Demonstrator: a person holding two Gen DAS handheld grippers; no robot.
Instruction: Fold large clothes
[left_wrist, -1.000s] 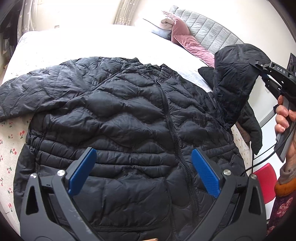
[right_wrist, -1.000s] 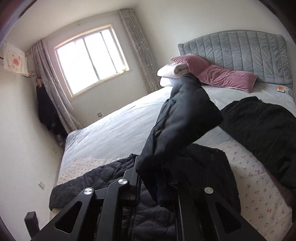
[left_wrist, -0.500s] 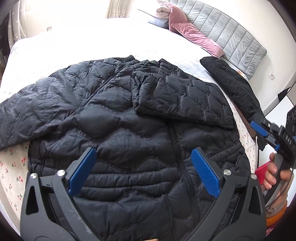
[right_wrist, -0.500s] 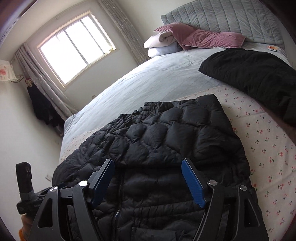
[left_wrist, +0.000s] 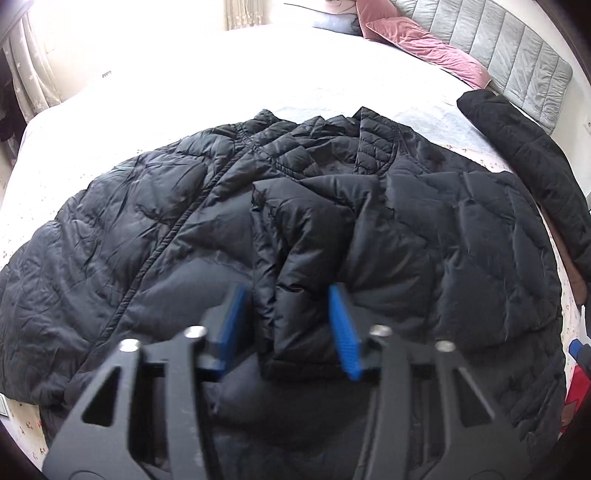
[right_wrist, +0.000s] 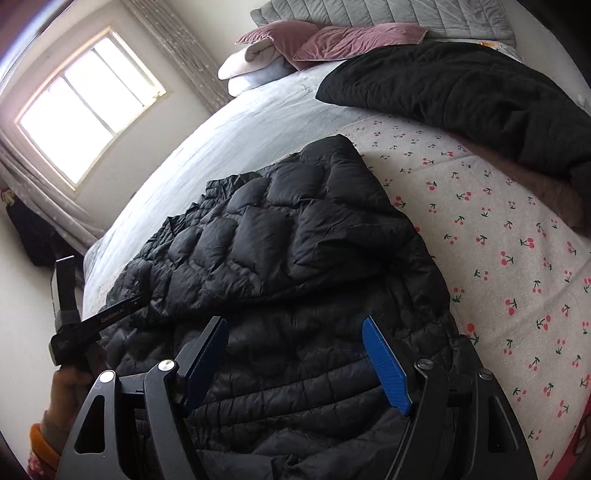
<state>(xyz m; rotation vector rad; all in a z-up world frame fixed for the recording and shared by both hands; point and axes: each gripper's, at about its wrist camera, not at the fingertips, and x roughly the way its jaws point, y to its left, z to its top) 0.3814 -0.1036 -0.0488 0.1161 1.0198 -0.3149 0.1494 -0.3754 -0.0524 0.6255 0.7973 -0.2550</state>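
A black quilted puffer jacket (left_wrist: 147, 240) lies spread front-up on the bed. One sleeve (left_wrist: 306, 236) is folded across its chest, cuff toward me. My left gripper (left_wrist: 290, 325) is closing its jaws, and the blue pads pinch that cuff into a ridge. In the right wrist view the same jacket (right_wrist: 277, 240) fills the middle. My right gripper (right_wrist: 295, 362) hovers open over its lower body with nothing gripped between the pads. A hand (right_wrist: 70, 384) carrying the left gripper shows at the left edge there.
A second black garment (right_wrist: 461, 85) lies across the bed near the grey padded headboard (left_wrist: 517, 59). Pink pillows (left_wrist: 424, 48) sit at the head. The cherry-print sheet (right_wrist: 517, 240) lies bare to the jacket's right. A window (right_wrist: 85, 110) and curtains stand beyond the bed.
The right gripper laid the raised sleeve across the jacket's chest, let go, opened and sank. The left gripper moved forward over the jacket and closed from wide open onto the sleeve cuff.
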